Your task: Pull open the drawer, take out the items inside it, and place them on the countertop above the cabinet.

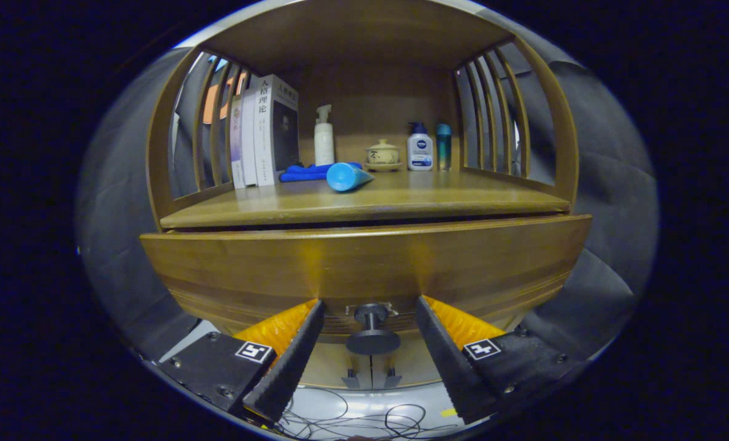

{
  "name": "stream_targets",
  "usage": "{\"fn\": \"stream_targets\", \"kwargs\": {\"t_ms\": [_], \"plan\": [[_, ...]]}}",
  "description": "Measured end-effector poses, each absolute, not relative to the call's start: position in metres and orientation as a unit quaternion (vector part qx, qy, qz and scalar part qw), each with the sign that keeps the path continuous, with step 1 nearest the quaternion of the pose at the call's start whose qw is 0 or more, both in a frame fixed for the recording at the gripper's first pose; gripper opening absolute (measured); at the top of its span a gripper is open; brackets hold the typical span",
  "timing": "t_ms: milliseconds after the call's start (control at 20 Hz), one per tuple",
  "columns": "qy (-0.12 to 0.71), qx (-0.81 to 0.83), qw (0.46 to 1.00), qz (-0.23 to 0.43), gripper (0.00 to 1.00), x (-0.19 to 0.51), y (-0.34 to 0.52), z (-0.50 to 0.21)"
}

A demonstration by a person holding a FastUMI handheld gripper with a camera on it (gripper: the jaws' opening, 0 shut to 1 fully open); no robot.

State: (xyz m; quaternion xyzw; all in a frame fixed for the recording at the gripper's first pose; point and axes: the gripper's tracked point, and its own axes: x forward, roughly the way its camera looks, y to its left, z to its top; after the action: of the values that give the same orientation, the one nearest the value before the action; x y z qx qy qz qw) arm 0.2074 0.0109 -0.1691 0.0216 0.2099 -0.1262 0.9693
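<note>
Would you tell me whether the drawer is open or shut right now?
Shut or nearly so: the drawer front sits close under the countertop, a thin dark gap between. Its knob stands between the open gripper fingers, untouched.

Dim, warm lighting overall. Glare patches sit on the drawer front [364, 263] just above the fingers [291, 361]. The worktop [401, 199] shows a soft sheen. Strong fisheye bending bows straight edges near the rim. The centre is sharp; the fingers look slightly soft.

人格理论 on book spine [264, 125] — NIVEA on bottle [420, 151]
</note>
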Motion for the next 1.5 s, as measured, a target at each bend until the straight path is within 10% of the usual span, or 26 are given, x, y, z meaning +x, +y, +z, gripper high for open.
{"fn": "stream_targets", "kwargs": {"t_ms": [1500], "plan": [[0.110,0.011,0.993,-0.040,1.00,0.092,0.048,-0.058]]}}
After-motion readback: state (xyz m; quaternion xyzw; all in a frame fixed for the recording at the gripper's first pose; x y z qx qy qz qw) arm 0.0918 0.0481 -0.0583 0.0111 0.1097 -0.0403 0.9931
